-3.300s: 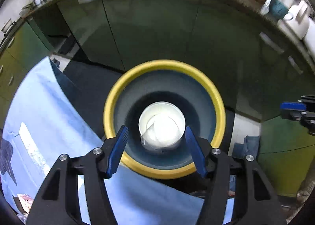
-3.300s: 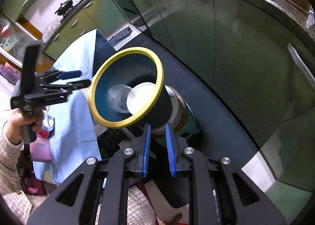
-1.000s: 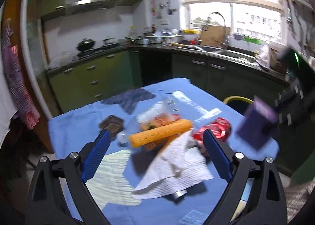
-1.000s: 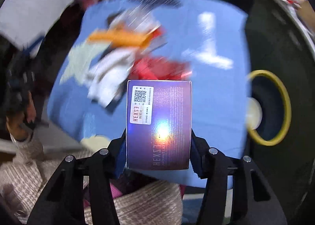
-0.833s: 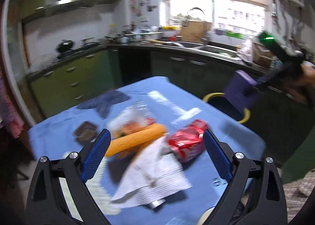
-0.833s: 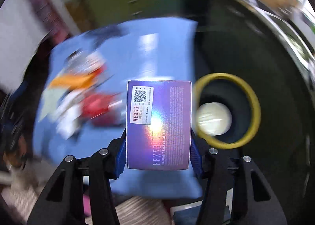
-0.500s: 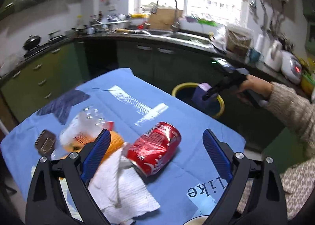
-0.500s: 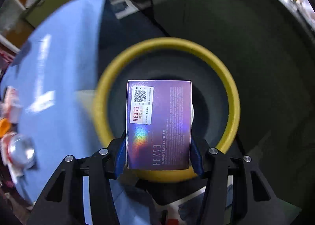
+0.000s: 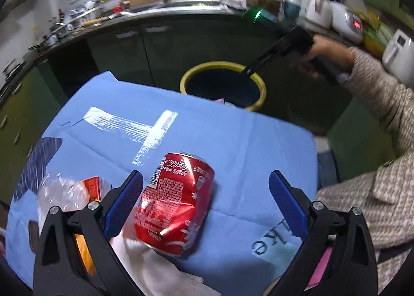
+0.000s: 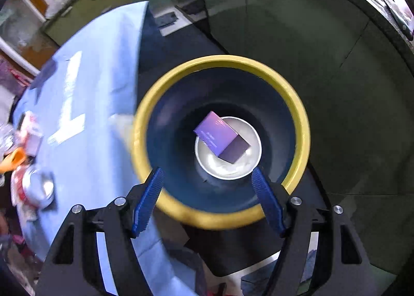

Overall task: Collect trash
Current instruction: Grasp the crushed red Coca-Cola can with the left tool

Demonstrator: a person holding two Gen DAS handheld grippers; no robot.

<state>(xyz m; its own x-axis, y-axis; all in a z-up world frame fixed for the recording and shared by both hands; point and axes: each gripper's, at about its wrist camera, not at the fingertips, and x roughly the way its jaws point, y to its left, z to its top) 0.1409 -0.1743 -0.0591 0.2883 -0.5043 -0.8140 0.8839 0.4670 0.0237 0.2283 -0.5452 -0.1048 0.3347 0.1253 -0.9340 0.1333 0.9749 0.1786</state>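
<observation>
A blue tablecloth (image 9: 233, 140) covers the table, and a yellow-rimmed bin (image 10: 301, 125) stands on the floor just beyond its far edge, in front of dark green cabinets (image 9: 160, 44). Near the cloth's near edge a dented red soda can (image 9: 176, 202) is seen on its side, its long axis running from the near edge toward the far one, with the top end turned toward the bin. A crumpled white paper towel (image 9: 157, 272) is touched by its lower end, and clear plastic wrapping (image 9: 62, 192) with a red carton is found to its left.

The left gripper (image 9: 205, 202) is held above the can, pointing steeply down, with its jaws wide apart (the can sits nearer the left pad, nothing pressed).

The right gripper (image 10: 207, 201) is aimed down into the bin by a hand (image 9: 323, 55) in a knitted sleeve; its jaws are opening and nothing is held between them. A purple box (image 10: 221, 138) is seen deep inside the bin, tilted, over a white cup (image 10: 248, 164) at the bottom.
</observation>
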